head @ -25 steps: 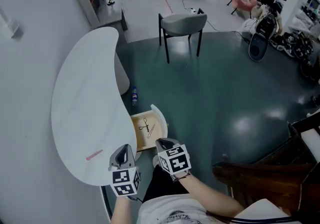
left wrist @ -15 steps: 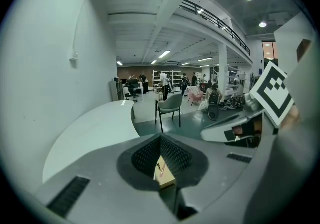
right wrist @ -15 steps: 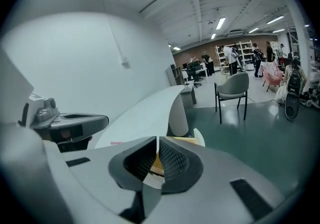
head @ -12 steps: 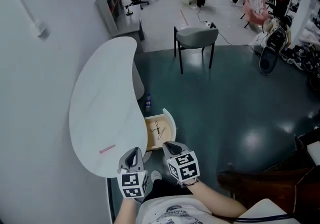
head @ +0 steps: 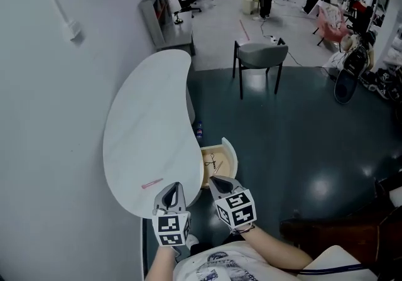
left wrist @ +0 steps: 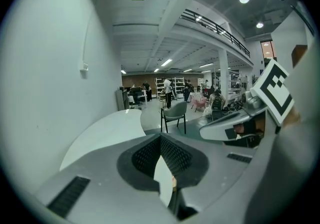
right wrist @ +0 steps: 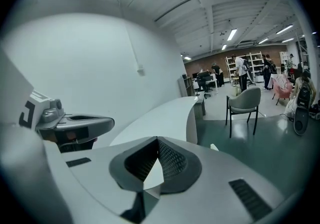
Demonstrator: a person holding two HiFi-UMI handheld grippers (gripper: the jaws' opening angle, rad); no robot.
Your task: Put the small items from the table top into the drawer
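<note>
A thin pink item (head: 152, 183) lies on the near end of the white curved table (head: 144, 129). The wooden drawer (head: 228, 149) stands open at the table's right side, with small scissors (head: 211, 161) and a pale stick in it. My left gripper (head: 175, 187) hovers at the table's near end, just right of the pink item, shut and empty; its jaws meet (left wrist: 161, 139). My right gripper (head: 218, 180) hangs over the drawer's near edge. Its jaws have just been closing and now meet with nothing between them (right wrist: 158, 140).
A small bottle (head: 199, 131) stands on the dark floor by the table's base. A grey chair (head: 260, 56) stands beyond the drawer. The wall runs along the table's left side. A dark wooden piece of furniture (head: 339, 229) is at the lower right.
Both grippers have risen side by side at the table's near end. The head view has swung, so the table and drawer now sit further right in it.
</note>
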